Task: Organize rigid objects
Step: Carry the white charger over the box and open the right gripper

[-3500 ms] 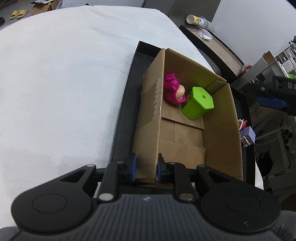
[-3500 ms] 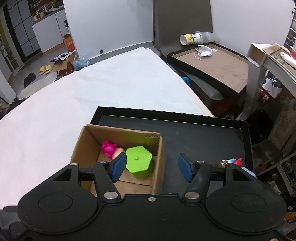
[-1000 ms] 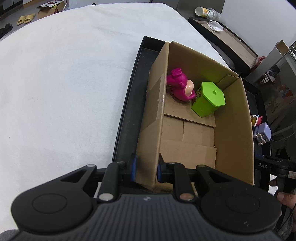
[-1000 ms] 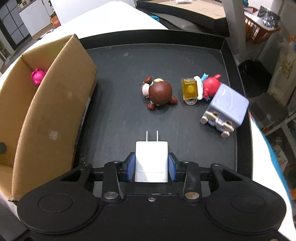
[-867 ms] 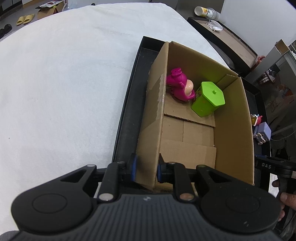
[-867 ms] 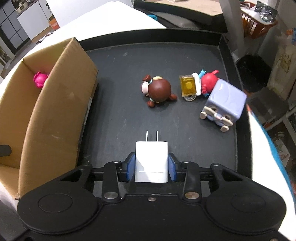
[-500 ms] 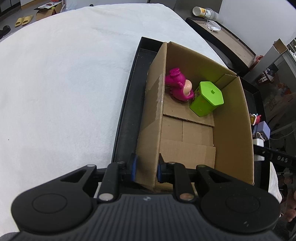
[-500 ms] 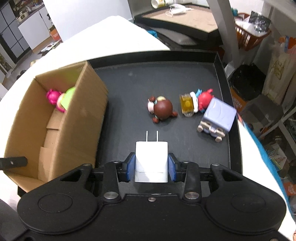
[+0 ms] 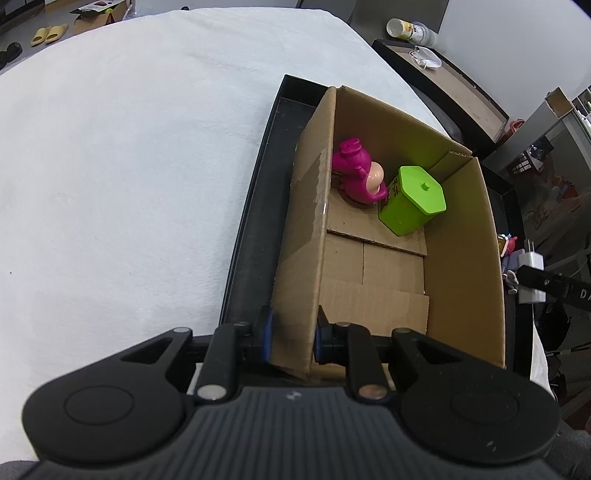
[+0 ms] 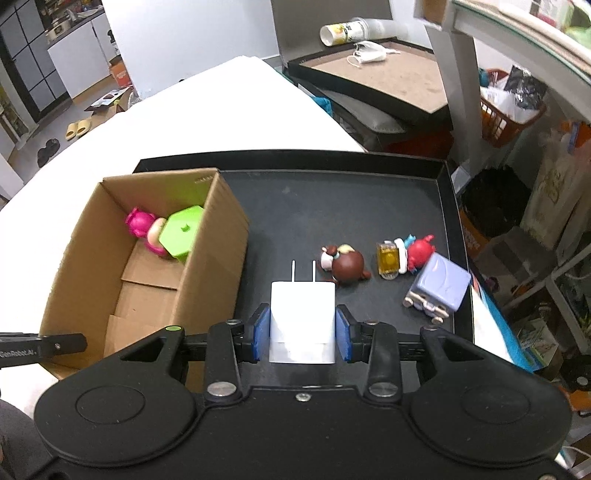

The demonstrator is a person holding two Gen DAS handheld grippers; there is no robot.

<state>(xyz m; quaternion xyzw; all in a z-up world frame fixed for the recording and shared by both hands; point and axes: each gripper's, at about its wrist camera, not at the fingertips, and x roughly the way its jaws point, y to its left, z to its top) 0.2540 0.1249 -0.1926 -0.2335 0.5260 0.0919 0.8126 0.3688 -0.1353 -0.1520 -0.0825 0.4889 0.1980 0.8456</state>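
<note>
In the left wrist view, the left gripper point(image 9: 291, 338) has its blue pads pinched on the near wall of the cardboard box point(image 9: 306, 229), which stands along the left edge of the black tray point(image 9: 251, 221) and holds a magenta figurine point(image 9: 352, 171) and a green hexagonal container point(image 9: 413, 199) at its far end. In the right wrist view, the right gripper point(image 10: 302, 330) clamps the white charger point(image 10: 302, 317) between its pads, prongs pointing forward, above the tray's near middle. A brown-haired doll point(image 10: 345, 260), a yellow mug point(image 10: 388, 258), a red figurine point(image 10: 419, 251) and a lavender cube toy point(image 10: 437, 286) lie toward the tray's right edge.

White walls point(image 10: 192, 33), yellow slippers point(image 10: 78, 127) on a grey floor point(image 10: 44, 122).
</note>
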